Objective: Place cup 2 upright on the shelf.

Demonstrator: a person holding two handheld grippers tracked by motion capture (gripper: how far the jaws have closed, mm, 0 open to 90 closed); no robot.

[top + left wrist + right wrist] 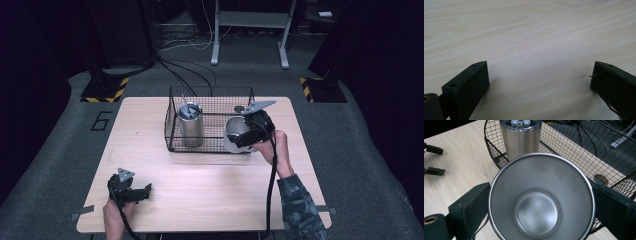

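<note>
An open steel cup is clamped between the two black jaws of my right gripper, which is shut on it and holds it at the right end of the black wire basket. In the high view the steel cup is tilted, its mouth facing the left. Inside the basket's left part stands a lidded steel tumbler, upright; the same tumbler shows just behind the cup. My left gripper lies low over the table's front left, open, with bare wood between its jaws.
The pale wooden table has a small round hole near the basket's far right side. Cables run over the grey floor behind the table, and a metal stand is farther back. A hazard-striped base is at the left.
</note>
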